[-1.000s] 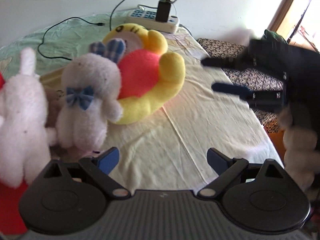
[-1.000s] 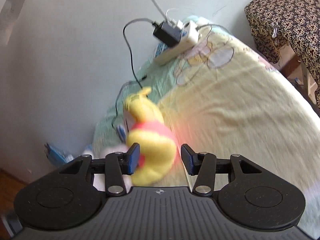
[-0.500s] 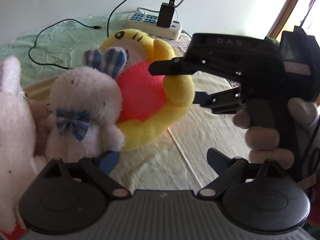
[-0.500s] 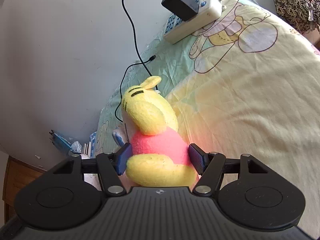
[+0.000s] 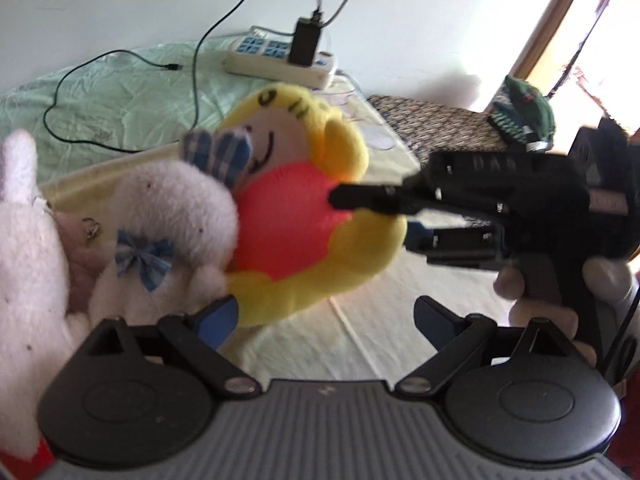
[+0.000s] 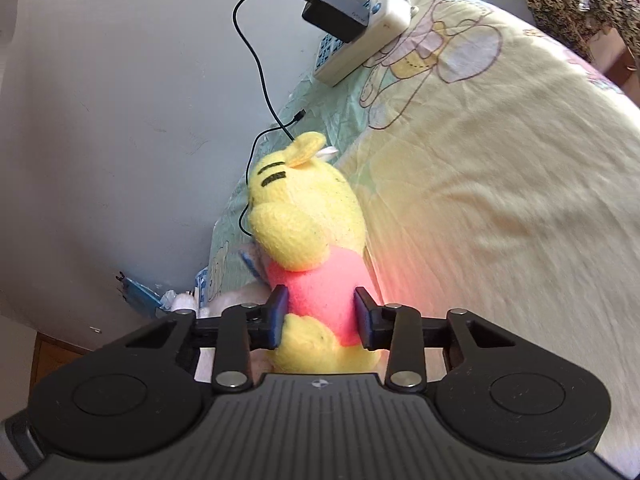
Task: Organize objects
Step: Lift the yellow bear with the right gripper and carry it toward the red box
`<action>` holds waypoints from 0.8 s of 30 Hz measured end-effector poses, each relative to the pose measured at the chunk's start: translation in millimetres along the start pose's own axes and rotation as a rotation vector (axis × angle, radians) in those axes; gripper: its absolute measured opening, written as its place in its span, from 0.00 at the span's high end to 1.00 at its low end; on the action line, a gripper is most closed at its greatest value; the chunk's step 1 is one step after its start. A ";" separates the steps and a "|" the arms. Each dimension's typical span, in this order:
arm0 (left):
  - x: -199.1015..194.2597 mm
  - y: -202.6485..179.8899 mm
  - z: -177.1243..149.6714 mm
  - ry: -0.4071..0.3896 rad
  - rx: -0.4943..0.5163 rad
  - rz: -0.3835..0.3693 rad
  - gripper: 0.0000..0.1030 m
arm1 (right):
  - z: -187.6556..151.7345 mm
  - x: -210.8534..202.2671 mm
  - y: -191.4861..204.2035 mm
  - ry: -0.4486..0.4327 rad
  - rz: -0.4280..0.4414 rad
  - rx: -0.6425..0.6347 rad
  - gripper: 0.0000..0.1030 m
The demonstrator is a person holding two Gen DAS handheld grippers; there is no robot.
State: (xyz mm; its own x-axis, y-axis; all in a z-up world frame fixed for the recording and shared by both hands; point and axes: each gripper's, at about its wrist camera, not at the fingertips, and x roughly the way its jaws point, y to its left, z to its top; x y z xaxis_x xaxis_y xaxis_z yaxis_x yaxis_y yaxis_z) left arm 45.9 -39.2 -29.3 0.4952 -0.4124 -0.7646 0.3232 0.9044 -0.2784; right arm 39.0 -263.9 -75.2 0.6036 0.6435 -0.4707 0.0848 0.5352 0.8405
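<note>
yellow plush bear [image 6: 308, 240]: we find it between the right gripper [image 6: 320, 314] fingers, both pads pressed into its pink belly. white plush rabbit [image 5: 168, 232]: leaning on the bear, just ahead-left of the left gripper [image 5: 326, 318], whose fingers stand wide with nothing between. power strip [image 6: 360, 44]: far ahead on the bedsheet [image 6: 500, 200]

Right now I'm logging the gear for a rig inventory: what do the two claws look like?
Both match: a ribbed grey body with two round black discs, black linkage arms on silver pivot screws, and blue pads on the fingers. The right claw shows a black pistol-style handle and faint embossed lettering in the left view; the left claw looks the same.
</note>
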 end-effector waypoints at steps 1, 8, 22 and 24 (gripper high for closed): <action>-3.2 -2.1 -0.6 -0.002 0.003 -0.015 0.08 | -2.9 -6.7 -2.7 -0.001 0.000 0.011 0.66; -19.2 -18.8 -11.3 0.010 0.030 -0.123 0.08 | -28.1 -47.3 -18.1 0.026 -0.021 0.056 0.69; 24.7 -46.0 -13.6 0.114 0.056 -0.170 0.08 | -41.6 -96.9 -36.4 -0.056 -0.042 0.103 0.70; 28.8 -39.8 -11.6 0.122 0.023 -0.175 0.08 | -34.9 -93.5 -39.0 -0.064 -0.036 0.106 0.58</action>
State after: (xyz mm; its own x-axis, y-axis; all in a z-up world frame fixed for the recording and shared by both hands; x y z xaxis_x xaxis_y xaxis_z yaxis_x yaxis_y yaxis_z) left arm 37.9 -85.8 -46.9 0.3293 -0.5452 -0.7709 0.4144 0.8171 -0.4009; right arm -48.4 -325.9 -73.4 0.6476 0.5868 -0.4861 0.1888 0.4945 0.8484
